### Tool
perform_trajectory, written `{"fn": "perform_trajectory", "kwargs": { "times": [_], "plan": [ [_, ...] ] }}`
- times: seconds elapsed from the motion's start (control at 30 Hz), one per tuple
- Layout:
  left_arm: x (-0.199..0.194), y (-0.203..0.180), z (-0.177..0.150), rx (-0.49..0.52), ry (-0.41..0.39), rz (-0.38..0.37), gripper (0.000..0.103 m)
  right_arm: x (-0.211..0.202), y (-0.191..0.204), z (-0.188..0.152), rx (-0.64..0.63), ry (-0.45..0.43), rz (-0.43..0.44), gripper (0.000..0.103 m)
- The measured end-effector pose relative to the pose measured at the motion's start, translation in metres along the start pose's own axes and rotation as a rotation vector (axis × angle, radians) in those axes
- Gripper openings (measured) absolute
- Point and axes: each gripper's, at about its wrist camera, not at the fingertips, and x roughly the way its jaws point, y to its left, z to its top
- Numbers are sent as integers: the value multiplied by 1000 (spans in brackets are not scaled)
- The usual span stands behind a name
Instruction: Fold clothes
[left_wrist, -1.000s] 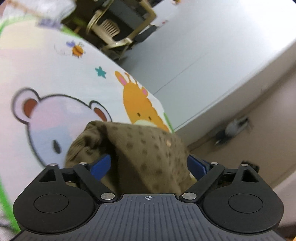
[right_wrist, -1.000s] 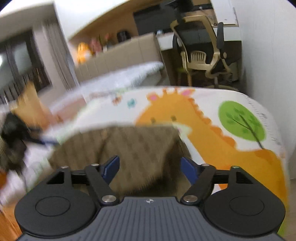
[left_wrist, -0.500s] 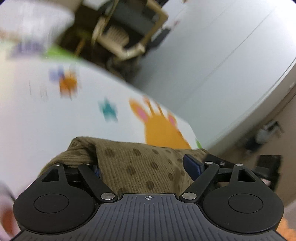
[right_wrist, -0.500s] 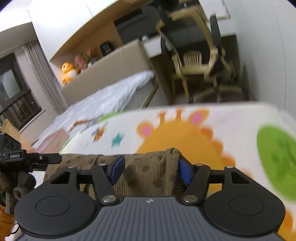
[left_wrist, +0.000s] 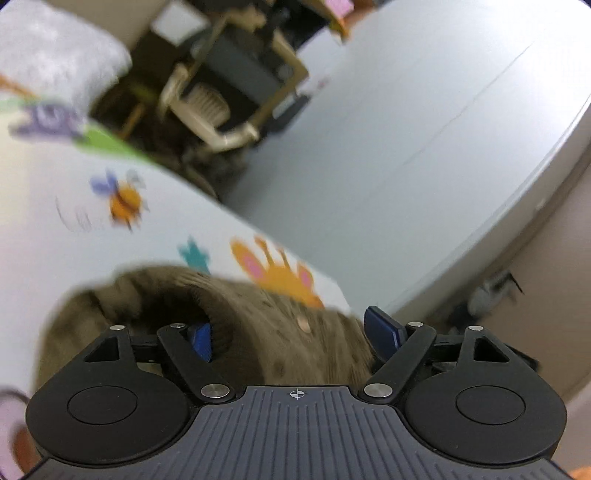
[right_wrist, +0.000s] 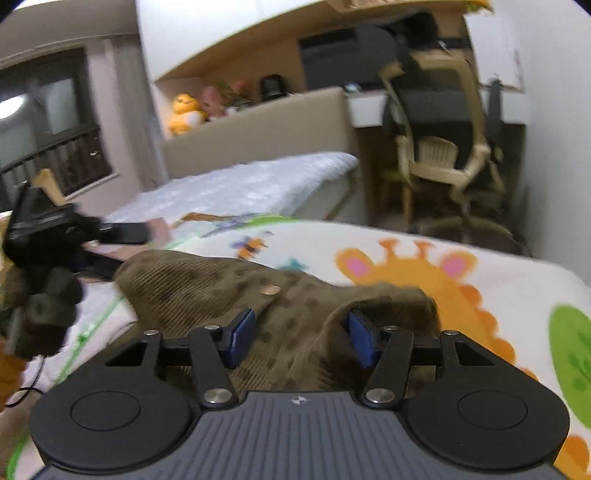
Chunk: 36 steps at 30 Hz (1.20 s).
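Note:
A brown dotted corduroy garment (left_wrist: 280, 325) with a small tan button lies bunched on a cartoon-print play mat (left_wrist: 55, 192). My left gripper (left_wrist: 291, 334) is open, its blue pads wide apart with the cloth heaped between them; the left pad is partly sunk in a fold. In the right wrist view the same garment (right_wrist: 207, 280) spreads across the mat (right_wrist: 517, 280). My right gripper (right_wrist: 301, 334) is open with cloth lying between its pads, and a fold curls over the right pad. The left gripper's body (right_wrist: 48, 240) shows at the far left of that view.
A beige and grey office chair (right_wrist: 443, 147) stands at a desk beyond the mat's far edge. A bed with a white quilt (right_wrist: 240, 184) lies behind the mat. A white wall (left_wrist: 424, 129) runs along the mat's right side. Plush toys (right_wrist: 188, 112) sit on a shelf.
Both grippers have moved over the garment, and both views are blurred by motion. The jaws stay wide apart throughout. The cloth now lies more bunched, with a fold over each inner pad.

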Motion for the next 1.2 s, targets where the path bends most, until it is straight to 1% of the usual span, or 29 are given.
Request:
{"fn": "perform_trajectory", "kwargs": {
  "times": [0.03,0.1,0.2,0.27,0.3,0.37,0.43,0.5,0.6,0.7,0.73,0.8,0.87,0.93,0.97,1.03,1.1,1.2],
  "plan": [
    [-1,0,-1,22,7,48,85,0,4,0,-40,15,-27,56],
    [-3,3,-8,66,35,144,85,3,3,-8,-102,73,-121,56],
    [-14,8,-33,101,95,248,87,-5,-14,-34,-121,171,-281,57],
    [-26,6,-47,135,112,287,90,-23,-19,-50,-141,198,-344,57],
    [-33,4,-54,159,117,301,92,-37,-20,-56,-146,203,-361,57],
    [-47,-5,-69,213,124,317,93,-68,-15,-67,-151,197,-368,62],
    [-60,-17,-85,274,135,332,94,-95,-1,-79,-172,187,-356,73],
    [-68,-27,-102,323,153,347,95,-117,18,-97,-227,202,-335,78],
    [-77,-45,-131,390,184,365,95,-128,48,-121,-372,256,-324,80],
    [-76,-58,-151,463,195,360,96,-116,65,-139,-488,272,-381,82],
    [-76,-63,-157,492,193,363,96,-111,67,-140,-511,250,-404,84],
    [-74,-74,-171,575,175,390,97,-102,70,-141,-558,204,-452,84],
    [-70,-84,-183,658,163,426,97,-90,69,-134,-578,130,-532,84],
    [-68,-85,-189,704,171,451,97,-89,64,-116,-514,38,-584,82],
    [-67,-86,-192,725,175,464,97,-94,61,-105,-462,-12,-600,81],
    [-68,-82,-192,738,170,508,97,-103,57,-88,-401,-82,-619,81],
    [-70,-72,-187,715,149,574,97,-105,55,-85,-409,-84,-627,81],
    [-71,-54,-172,648,106,685,97,-104,57,-98,-440,-30,-605,81]
  ]
}}
